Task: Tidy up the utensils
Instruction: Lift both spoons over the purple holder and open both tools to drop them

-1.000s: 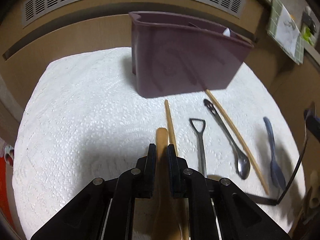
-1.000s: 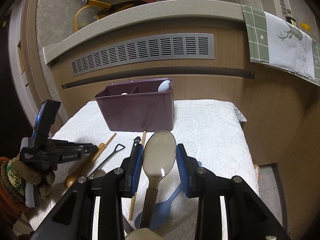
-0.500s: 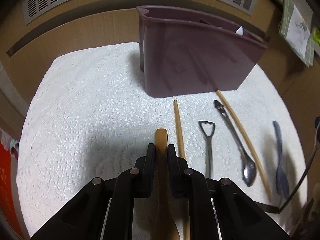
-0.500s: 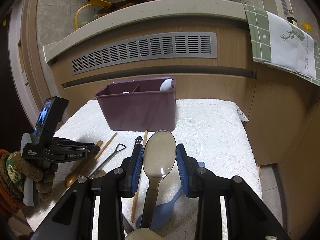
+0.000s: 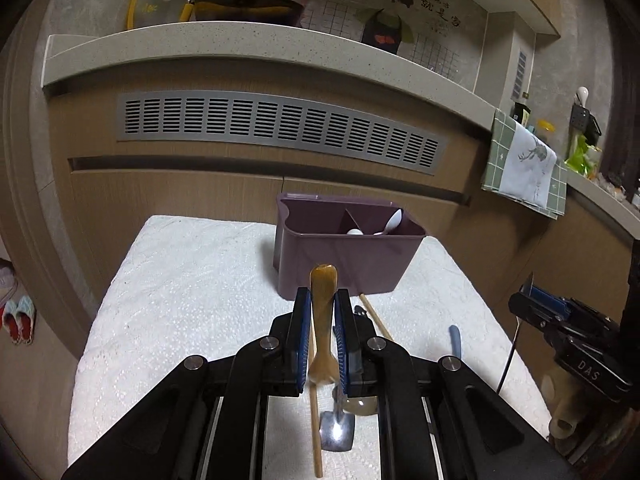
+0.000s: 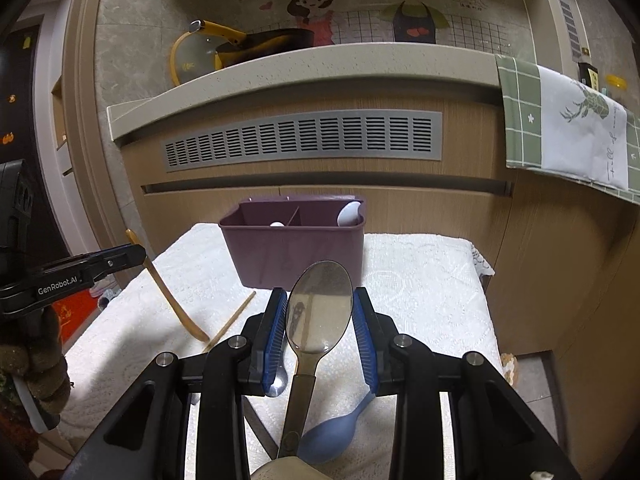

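Grippers [image 5: 323, 312] [image 6: 320, 316] tilt downward toward purple caddy [image 6: 294, 250], gripping spoons.

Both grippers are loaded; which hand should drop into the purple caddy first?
Probably left. The left gripper holds the wooden spoon lifted clear off the cloth, lined up toward the purple caddy. The right gripper holds the large spoon.

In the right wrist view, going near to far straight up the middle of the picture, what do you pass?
Blue plastic spoon lying on the white cloth → large spoon's bowl between the right gripper's pads → purple utensil caddy → grey vent grille → speckled counter edge → cartoon wall tiles.
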{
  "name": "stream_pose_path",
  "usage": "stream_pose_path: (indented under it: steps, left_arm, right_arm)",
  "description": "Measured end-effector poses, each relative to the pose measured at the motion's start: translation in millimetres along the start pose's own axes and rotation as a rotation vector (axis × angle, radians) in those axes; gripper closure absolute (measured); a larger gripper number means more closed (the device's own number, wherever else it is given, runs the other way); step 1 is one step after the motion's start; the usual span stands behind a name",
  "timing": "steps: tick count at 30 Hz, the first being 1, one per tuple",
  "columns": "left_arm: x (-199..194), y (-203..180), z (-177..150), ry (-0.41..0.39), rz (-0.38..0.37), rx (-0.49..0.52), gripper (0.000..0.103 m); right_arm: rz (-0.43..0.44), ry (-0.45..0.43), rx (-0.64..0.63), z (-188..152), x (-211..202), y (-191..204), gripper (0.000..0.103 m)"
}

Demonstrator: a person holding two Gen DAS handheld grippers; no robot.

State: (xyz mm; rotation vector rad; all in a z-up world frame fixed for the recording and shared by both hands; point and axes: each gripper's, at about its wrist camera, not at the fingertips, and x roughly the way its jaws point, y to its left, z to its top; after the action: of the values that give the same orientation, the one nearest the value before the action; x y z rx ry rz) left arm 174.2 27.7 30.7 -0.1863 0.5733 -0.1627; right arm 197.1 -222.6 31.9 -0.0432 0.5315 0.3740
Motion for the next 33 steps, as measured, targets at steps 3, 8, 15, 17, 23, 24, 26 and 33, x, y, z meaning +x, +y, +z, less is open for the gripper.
stream_pose_path:
  steps: [3,8,15,17,23,24,26,33]
  left_arm:
    - [2.8,0.6,1.2,0.000,0.004,-0.003,0.091]
    - [-5.6,-8.4,17.0,-0.044,0.003,0.031,0.091]
    - [-42.4,-23.2,111.7,-0.233,-0.074,0.070,0.091]
    - [-43.8,-23.9,137.9,-0.275,-0.089,0.073,0.091]
    - [-5.9,-15.1,168.7,-0.278,-0.072,0.075,0.091]
    - [4.2,-11.1,168.7,-0.264,-0.075,0.067,0.091]
    - [22.9,-4.9,167.3,-0.233,-0.085,0.050,0.091]
    - [85.8,11.3,152.5,-0.136,-0.102,0.023,0.091]
  right_arm:
    - [-0.007,-0.004,-0.012,2.0,-1.2,1.5,0.073]
    - [-0.009,0.002,-0.005,9.8,4.1,-2.8,0.073]
    - [-0.039,-0.209,-0.033,101.8,-23.3,-5.2,0.073]
    - [-0.051,-0.292,-0.053,130.6,-32.9,-3.6,0.073]
    - [-0.075,-0.375,-0.085,187.3,-4.1,-2.3,0.073]
    - [-0.078,-0.370,-0.082,188.7,7.4,-2.9,0.073]
    - [-0.080,-0.354,-0.070,187.3,37.1,-4.5,0.073]
    - [-0.089,-0.249,-0.018,167.0,122.1,-9.8,0.073]
